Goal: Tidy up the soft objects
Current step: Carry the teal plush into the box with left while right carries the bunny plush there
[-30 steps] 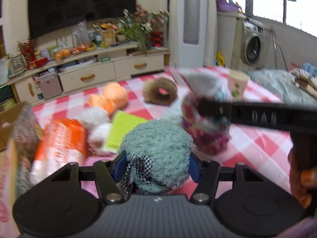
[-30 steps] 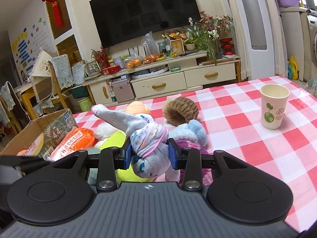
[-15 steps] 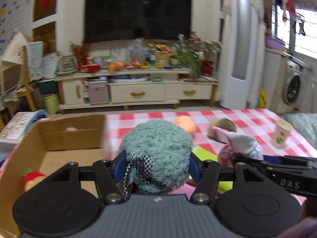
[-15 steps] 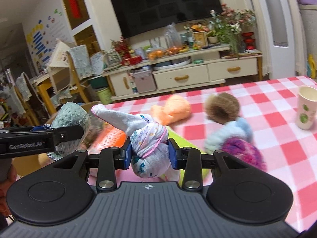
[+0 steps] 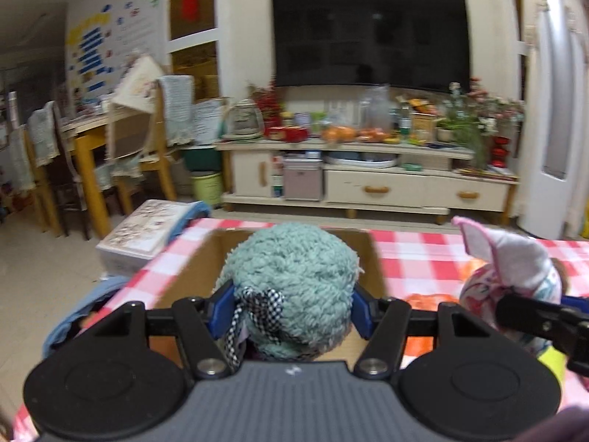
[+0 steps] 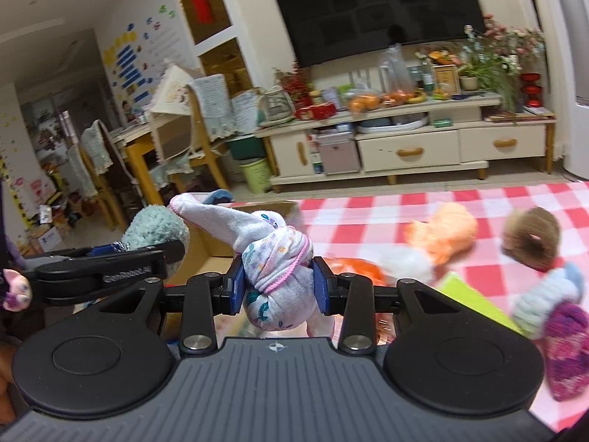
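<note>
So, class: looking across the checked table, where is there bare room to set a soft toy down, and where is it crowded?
Free: the checked cloth between the cardboard box and the orange plush. Crowded: the near right, where the green pad, blue-and-purple knits and brown ring cluster.

A: Where do they look from?
B: Each sits close behind its tool, facing ahead over the counter (image 5: pixel 416 254) toward the TV (image 5: pixel 370 37).
A: Overlap?
B: TV (image 6: pixel 371 7), box (image 6: pixel 206 254), each other's tool.

Home living room; wall television (image 5: pixel 370 37) above cluttered media cabinet (image 5: pixel 368 180).
</note>
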The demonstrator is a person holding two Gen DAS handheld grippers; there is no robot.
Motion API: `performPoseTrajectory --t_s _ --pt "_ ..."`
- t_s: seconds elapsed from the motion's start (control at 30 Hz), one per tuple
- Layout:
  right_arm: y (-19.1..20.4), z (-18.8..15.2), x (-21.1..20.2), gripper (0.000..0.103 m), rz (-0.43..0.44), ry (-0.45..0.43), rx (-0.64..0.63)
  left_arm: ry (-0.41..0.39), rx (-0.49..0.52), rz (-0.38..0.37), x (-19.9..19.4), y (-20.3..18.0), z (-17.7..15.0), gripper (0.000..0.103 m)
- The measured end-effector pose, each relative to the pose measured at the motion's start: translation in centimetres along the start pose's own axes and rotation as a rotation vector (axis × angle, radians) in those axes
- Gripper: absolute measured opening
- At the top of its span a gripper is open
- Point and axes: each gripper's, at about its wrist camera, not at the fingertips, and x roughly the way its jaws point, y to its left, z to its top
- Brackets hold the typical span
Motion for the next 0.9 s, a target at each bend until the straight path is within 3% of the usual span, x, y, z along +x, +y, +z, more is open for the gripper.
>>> performPoseTrajectory --t_s 0.3,0.7,0.8,0.9 --pt "1.2 0.0 2.2 0.046 0.060 0.025 -0.050 0.044 -0.056 0.077 1.6 3.3 -0.1 0.063" --pt "0.8 0.5 2.3 0.051 0.081 0.051 -0.143 0.075 -0.099 0.113 2.2 5.1 -0.5 0.068" --pt "0.4 0.6 1.8 0.074 0.080 0.047 -0.142 0.079 -0.102 0.115 2.2 5.3 -0.5 0.071" --pt "-0.4 0.7 1.1 0.096 0.075 0.034 -0.125 0.062 -0.103 0.123 1.9 5.4 -0.4 0.082"
